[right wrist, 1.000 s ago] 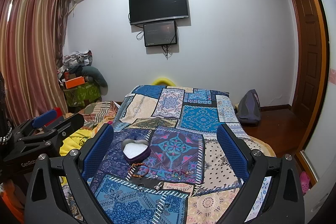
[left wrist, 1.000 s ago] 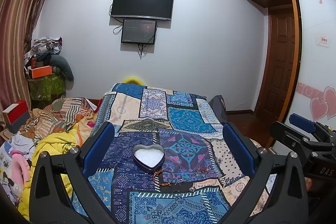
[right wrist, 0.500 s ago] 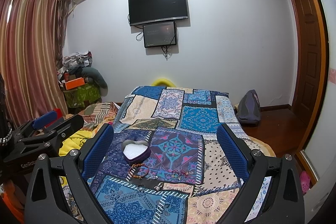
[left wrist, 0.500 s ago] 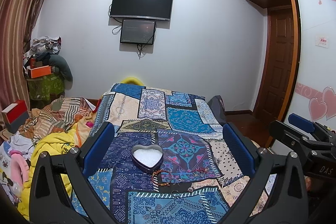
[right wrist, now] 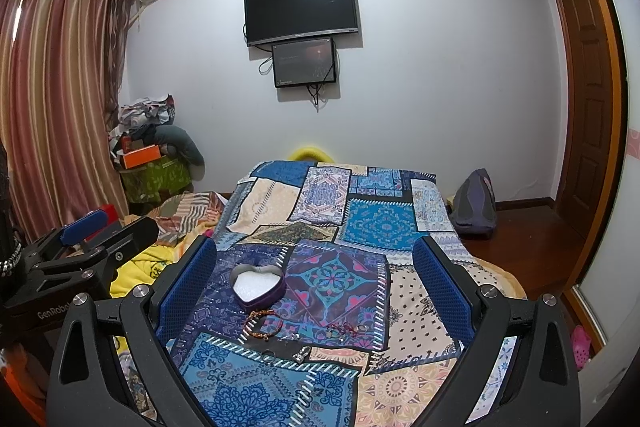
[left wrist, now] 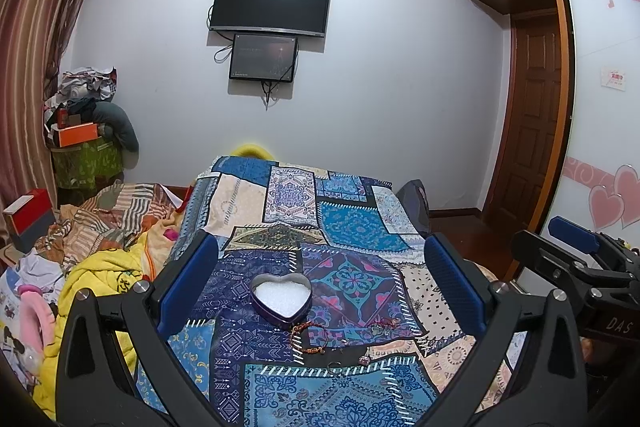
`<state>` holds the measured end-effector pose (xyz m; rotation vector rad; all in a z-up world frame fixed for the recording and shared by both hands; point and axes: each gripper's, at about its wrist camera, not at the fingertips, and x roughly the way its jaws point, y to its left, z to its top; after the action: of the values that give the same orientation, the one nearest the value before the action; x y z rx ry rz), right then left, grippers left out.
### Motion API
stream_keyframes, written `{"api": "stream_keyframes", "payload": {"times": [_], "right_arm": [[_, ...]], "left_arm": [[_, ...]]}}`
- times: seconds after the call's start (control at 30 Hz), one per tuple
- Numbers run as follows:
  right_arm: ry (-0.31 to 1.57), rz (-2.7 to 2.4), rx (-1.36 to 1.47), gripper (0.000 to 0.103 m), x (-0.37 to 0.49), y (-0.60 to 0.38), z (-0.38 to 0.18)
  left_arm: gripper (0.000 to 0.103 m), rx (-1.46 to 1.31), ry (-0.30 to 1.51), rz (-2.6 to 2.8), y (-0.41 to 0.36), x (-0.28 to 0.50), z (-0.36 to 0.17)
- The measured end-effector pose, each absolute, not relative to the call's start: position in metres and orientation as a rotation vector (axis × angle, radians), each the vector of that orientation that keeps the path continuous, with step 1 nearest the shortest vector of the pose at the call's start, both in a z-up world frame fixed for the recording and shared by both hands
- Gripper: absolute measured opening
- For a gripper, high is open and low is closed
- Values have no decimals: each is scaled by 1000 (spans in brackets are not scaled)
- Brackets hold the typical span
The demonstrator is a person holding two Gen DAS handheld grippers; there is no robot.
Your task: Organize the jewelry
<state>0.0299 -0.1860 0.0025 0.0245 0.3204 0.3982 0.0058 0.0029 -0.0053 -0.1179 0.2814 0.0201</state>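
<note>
A purple heart-shaped tin with white padding stands open on the patchwork cloth; it also shows in the right wrist view. In front of it lie a beaded red-brown bracelet, a red string bracelet, a ring and small silver pieces. My left gripper is open and empty, held above and short of the tin. My right gripper is open and empty, beside it to the right.
A pile of blankets and clothes lies left of the cloth. A dark backpack sits on the floor at the right. A TV hangs on the far wall. A wooden door is at the right.
Both views have drifted very slightly; the tin and jewelry have not moved. Both grippers stay open.
</note>
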Motion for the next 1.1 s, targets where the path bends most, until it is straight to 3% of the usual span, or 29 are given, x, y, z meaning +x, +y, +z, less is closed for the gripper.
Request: {"api": "stream_keyframes", "payload": {"times": [0.5,0.83,0.9,1.1], "right_arm": [[435,383,0,98,61,-181,-34],[629,376,-81,97,92,-183,-97],[664,387,-81,93,96,-182,-105],[769,465,-83,74,108,-175,-129]], "left_arm": [[103,-111,388,10,12,33,-29],[103,-67,600,64,28,71,-92],[95,-68,642,65,31,76,-105],[87,-91,778,23,36,89,-144]]}}
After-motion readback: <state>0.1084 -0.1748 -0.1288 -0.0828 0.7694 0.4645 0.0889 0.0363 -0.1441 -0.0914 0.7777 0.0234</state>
